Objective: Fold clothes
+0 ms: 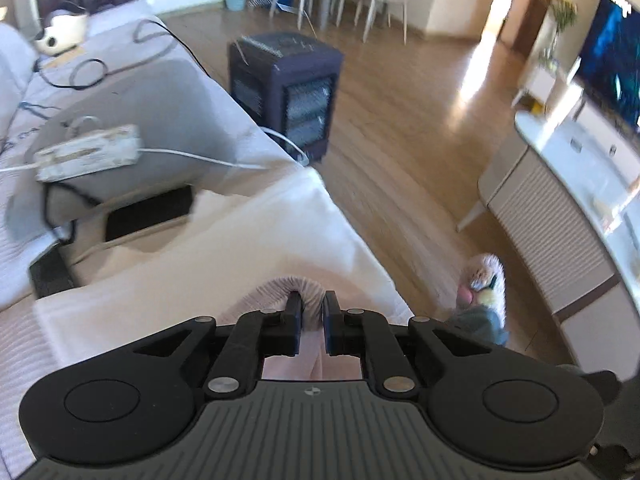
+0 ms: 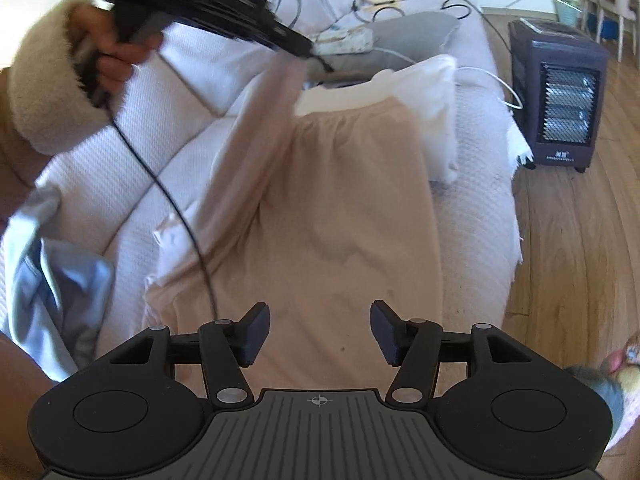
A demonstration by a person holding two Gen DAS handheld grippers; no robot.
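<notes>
A beige garment (image 2: 344, 208) lies spread on a white cloth (image 2: 438, 92) on the white sofa (image 2: 120, 168). Its gathered waistband lies at the far end. A hand in a fluffy sleeve (image 2: 44, 80) holds my left gripper (image 2: 308, 51) over the sofa, shut on one long strip of the garment, which hangs up from the left side. In the left wrist view a fold of the beige garment (image 1: 308, 285) is pinched between the near-closed fingers of the left gripper (image 1: 312, 300). My right gripper (image 2: 320, 330) hovers open above the garment's near end, with nothing between its pads.
A dark heater (image 2: 560, 96) stands on the wooden floor right of the sofa. A light blue garment (image 2: 60, 280) lies crumpled at the left. A power strip (image 1: 88, 152) with cables rests on a grey cushion (image 1: 168, 104). A TV cabinet (image 1: 560, 220) and a slippered foot (image 1: 484, 288) are at right.
</notes>
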